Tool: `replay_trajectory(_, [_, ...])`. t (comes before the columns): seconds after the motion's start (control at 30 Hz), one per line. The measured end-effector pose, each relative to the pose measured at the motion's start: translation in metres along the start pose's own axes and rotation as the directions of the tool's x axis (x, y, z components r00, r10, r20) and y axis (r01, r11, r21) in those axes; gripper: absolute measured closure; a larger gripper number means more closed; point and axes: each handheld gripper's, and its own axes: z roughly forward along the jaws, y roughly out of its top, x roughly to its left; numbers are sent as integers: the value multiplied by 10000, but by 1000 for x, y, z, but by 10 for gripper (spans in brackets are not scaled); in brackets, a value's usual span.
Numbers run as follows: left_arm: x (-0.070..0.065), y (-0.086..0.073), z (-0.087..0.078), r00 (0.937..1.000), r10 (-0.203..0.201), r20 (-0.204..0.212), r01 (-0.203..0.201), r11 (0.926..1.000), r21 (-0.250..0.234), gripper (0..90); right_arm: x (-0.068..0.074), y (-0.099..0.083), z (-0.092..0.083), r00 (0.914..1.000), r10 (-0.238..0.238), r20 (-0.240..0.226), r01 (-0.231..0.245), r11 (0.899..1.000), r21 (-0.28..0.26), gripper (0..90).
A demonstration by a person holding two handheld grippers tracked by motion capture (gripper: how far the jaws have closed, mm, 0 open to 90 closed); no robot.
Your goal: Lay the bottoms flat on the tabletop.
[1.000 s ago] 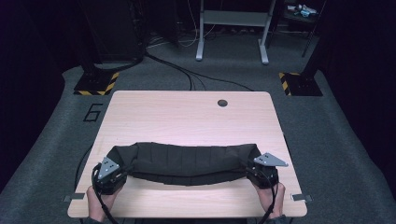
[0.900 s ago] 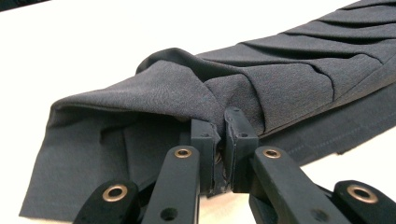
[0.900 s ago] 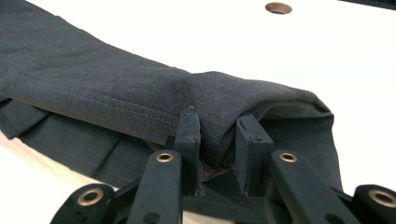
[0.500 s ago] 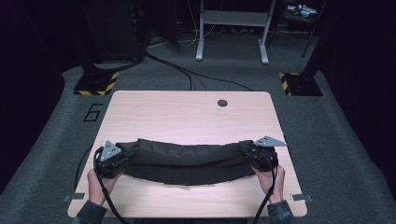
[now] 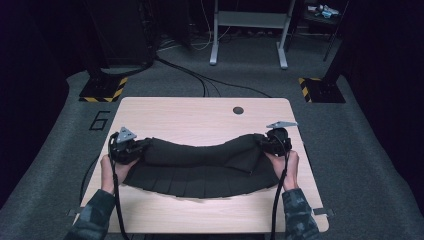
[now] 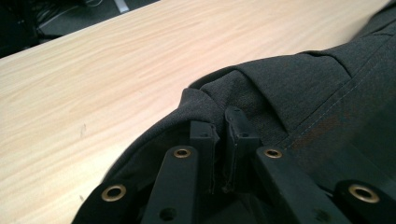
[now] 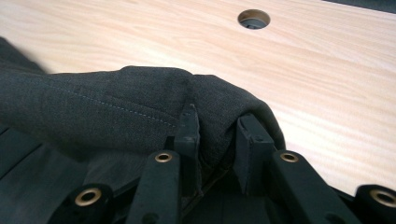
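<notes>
Left tool [image 5: 134,149] and right tool [image 5: 266,142] each clamp an end of the dark pleated skirt [image 5: 200,167] over the worktop [image 5: 190,116].

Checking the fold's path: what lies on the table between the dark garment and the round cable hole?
Nothing: in the high view, bare wood runs from the dark garment to the cable hole on the table.

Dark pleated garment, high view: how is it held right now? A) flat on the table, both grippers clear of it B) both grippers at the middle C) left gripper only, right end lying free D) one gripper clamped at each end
D: the left gripper and the right gripper each pinch one end of the dark pleated garment, which spans between them over the table.
</notes>
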Motion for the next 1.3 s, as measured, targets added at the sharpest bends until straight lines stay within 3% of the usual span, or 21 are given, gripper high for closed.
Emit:
replay_trajectory(0.1, [9,6,17,9993,-284,-226,287,9995,162,776,-4,11,17,9994,151,300,-157,9996,227,696])
replay_trajectory(0.13, [13,7,23,9989,-379,-263,386,9989,281,717,-6,16,29,9982,251,537,-270,9990,357,643])
replay_trajectory(0.17, [18,7,35,9960,-658,-598,688,9965,483,630,-7,17,34,9974,271,670,-307,9981,527,613])
replay_trajectory(0.2, [18,7,35,9960,-658,-598,688,9965,483,597,-7,17,34,9974,271,670,-307,9981,527,613])
replay_trajectory(0.23, [21,6,38,9965,-697,-465,728,9948,705,560,-9,17,42,9971,338,688,-387,9967,717,544])
replay_trajectory(0.27, [22,3,42,9950,-848,-535,884,9937,687,560,-9,17,42,9971,338,688,-387,9967,717,544])
replay_trajectory(0.4, [26,-11,46,9904,-1252,-588,1302,9872,916,377,-8,9,43,9972,445,603,-489,9961,739,390])
replay_trajectory(0.43, [28,-13,47,9887,-1421,-486,1466,9836,1054,297,-8,5,40,9969,529,589,-568,9962,660,351])
replay_trajectory(0.47, [30,-15,47,9852,-1653,-458,1692,9803,1019,297,-8,5,40,9969,529,589,-568,9962,660,351])
replay_trajectory(0.63, [35,-18,36,9769,-2055,-592,2090,9759,623,216,-6,-7,30,9978,586,317,-604,9964,589,287])
replay_trajectory(0.87, [26,-26,37,9855,-1609,-543,1653,9821,898,184,-4,-20,25,9993,365,112,-371,9975,597,196])
replay_trajectory(1.0, [23,-37,45,9833,-1793,-309,1817,9763,1179,164,-5,-33,34,9993,366,93,-373,9952,908,141])
replay_trajectory(1.07, [21,-42,51,9786,-2059,10,2034,9672,1521,149,-4,-40,41,9996,282,68,-288,9923,1206,117])
replay_trajectory(1.1, [20,-44,53,9801,-1985,36,1953,9675,1605,148,-3,-47,48,9998,203,48,-208,9881,1524,100])
replay_trajectory(1.13, [16,-49,56,9868,-1604,-223,1617,9695,1844,147,-3,-51,52,9999,143,88,-155,9855,1690,88])
replay_trajectory(1.17, [17,-51,57,9873,-1586,-1,1551,9653,2103,143,-3,-54,55,9999,103,75,-115,9825,1858,84])
replay_trajectory(1.23, [16,-54,59,9843,-1764,14,1722,9624,2101,131,-3,-60,60,9998,192,46,-197,9769,2129,73])
replay_trajectory(1.3, [14,-58,59,9869,-1603,-202,1609,9643,2102,132,-2,-63,62,9999,144,85,-159,9757,2183,62])
